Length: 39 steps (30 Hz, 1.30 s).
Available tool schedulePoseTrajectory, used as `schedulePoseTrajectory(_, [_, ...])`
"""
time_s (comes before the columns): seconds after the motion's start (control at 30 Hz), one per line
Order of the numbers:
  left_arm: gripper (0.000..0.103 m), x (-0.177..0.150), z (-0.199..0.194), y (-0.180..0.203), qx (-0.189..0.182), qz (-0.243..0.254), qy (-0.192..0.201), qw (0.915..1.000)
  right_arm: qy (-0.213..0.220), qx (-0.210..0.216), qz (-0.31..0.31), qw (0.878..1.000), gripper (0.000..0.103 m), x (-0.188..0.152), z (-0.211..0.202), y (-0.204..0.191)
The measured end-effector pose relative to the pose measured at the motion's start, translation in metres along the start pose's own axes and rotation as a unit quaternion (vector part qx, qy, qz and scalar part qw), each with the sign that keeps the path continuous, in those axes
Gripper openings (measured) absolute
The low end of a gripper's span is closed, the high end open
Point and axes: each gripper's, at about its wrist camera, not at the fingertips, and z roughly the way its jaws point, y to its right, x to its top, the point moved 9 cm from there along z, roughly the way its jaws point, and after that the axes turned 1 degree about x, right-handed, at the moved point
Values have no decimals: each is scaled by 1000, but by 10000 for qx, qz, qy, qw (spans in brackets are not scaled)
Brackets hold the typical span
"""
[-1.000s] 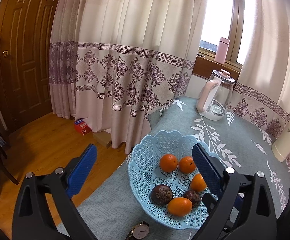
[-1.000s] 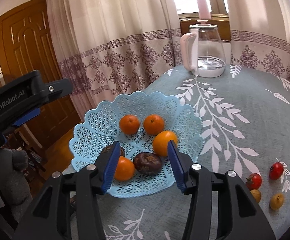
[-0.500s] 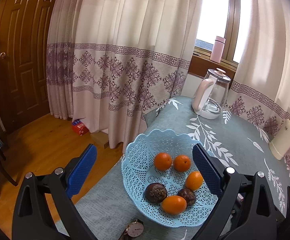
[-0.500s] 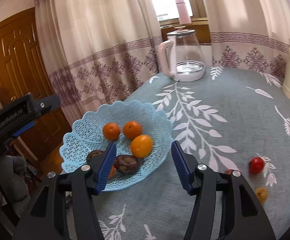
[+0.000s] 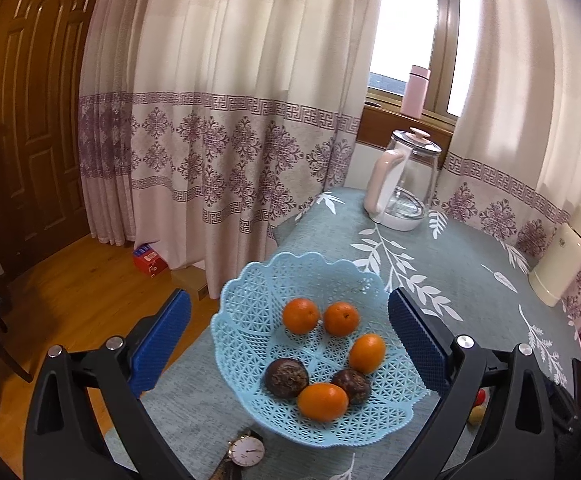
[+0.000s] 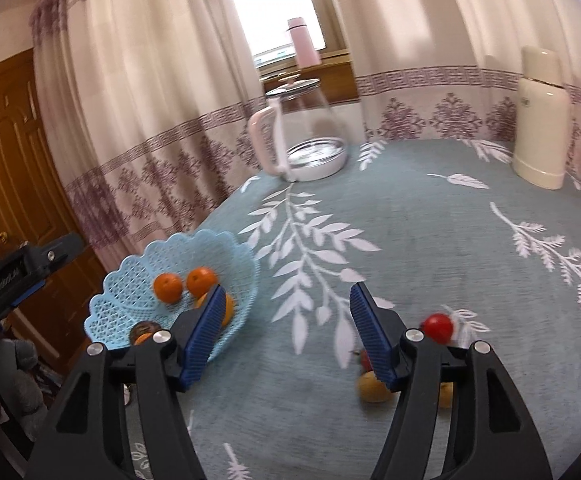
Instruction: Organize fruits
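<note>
1. The left gripper (image 5: 288, 322) is spread wide with nothing between its blue pads; it hangs over the near table edge, and the blue basket (image 5: 250, 300) fills the gap between its fingers.
2. The right gripper (image 6: 284, 314) is likewise wide open and empty, above bare tablecloth (image 6: 430, 232).
3. In the left wrist view the basket holds six fruits: four oranges (image 5: 301, 315) at 12, 1, 3 and 6 o'clock of its bowl, and two dark wrinkled fruits (image 5: 286, 377) at 8 and 5 o'clock, the latter touching the nearest orange.
4. In the right wrist view the basket lies at 9 o'clock of the gripper; its left finger covers part of one orange and most of the dark fruit.
5. Loose fruit lies at 4 o'clock of the right gripper: one red tomato (image 6: 437, 328) in clear sight, and one yellow fruit (image 6: 372, 389) beside the right finger. A second red one and a second yellow one are mostly hidden behind that finger; this view is motion-blurred.
6. One watch (image 5: 246, 451) lies at 6 o'clock of the basket, its strap cut off.
7. Farther off stand one glass kettle (image 5: 404, 184), one cream flask (image 6: 542, 120) and, on the sill, one pink bottle (image 5: 415, 90).
</note>
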Motion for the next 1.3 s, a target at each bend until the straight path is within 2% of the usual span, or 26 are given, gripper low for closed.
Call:
schedulePoseTrajectory(0.27, [100, -7, -6, 27, -195, 205, 41, 9996, 183, -305, 219, 9991, 65, 5, -16, 35])
schedulePoseTrajectory(0.57, [100, -24, -12, 67, -491, 634, 2, 9968, 199, -620, 382, 9971, 65, -2, -28, 73])
schedulePoseTrajectory(0.93, [100, -46, -13, 103, -706, 1050, -130, 9919, 1, -963, 529, 9939, 65, -25, -33, 116])
schedulePoseTrajectory(1.3, [100, -61, -9, 121, -790, 1323, -241, 9878, -253, -935, 482, 9941, 65, -45, -30, 123])
